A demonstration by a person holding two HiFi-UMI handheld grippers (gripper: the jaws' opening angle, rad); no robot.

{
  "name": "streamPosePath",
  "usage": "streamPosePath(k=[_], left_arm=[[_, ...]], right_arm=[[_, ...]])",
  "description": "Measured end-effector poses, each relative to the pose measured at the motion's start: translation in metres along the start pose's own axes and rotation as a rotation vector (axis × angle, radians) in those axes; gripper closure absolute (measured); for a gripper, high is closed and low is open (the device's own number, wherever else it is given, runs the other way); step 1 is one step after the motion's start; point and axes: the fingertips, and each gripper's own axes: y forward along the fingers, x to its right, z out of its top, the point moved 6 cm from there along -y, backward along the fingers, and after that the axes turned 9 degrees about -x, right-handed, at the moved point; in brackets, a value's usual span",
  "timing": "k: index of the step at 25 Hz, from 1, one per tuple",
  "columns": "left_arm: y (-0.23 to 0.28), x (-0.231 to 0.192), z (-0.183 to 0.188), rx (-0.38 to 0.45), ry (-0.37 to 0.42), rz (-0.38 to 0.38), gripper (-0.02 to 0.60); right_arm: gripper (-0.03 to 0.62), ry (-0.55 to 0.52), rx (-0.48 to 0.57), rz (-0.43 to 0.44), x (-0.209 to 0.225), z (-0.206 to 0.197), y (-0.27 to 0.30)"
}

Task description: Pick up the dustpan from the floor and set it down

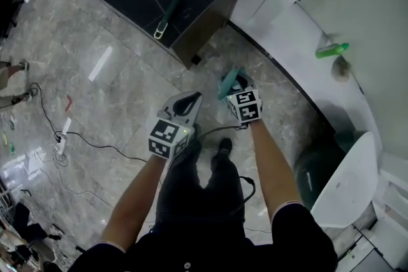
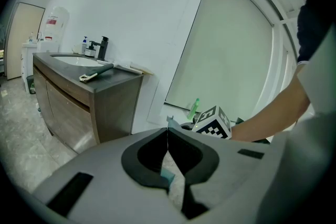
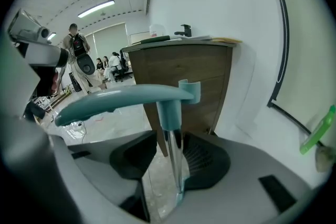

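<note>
Even, bright indoor light fills the room; a long ceiling strip lamp [image 3: 96,8] glows in the right gripper view. White glare streaks the glossy grey marble floor [image 1: 101,64]. Both gripper views bend strongly, with black corners, and the pale teal plastic dustpan handle [image 3: 121,99] nearest the lens is soft.

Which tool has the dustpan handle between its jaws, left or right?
The right tool: the shaft of the teal dustpan handle stands between its parted jaws. The left tool has its jaws together.
</note>
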Motion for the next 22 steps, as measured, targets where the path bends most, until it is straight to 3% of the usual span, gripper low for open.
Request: streamPosePath(k=[3,4,12,22], left_arm=[[0.001,0.001,-0.003,-0.003,-0.006,-0.004,0.568],[0.002,0.001,-0.003,-0.005,-0.005,-0.004,0.568],[0.000,0.007,-0.007,-0.006,-0.001,-0.009,0.567],[-0.015,0.044,0.018,0.035,0.038,-0.047,0.568]], right_arm=[[0.446,-0.012,0.016,-0.006,0.002,0.001,0.003],[0.496,-0.016,0.021,-0.012,0.003,0.001,0.003],[0.500,-0.056,0.020,-0.012,0.005,-0.006,-0.012],[0.502,-0.019,0.089,-0.016,-0.005,0.009,-0.087]])
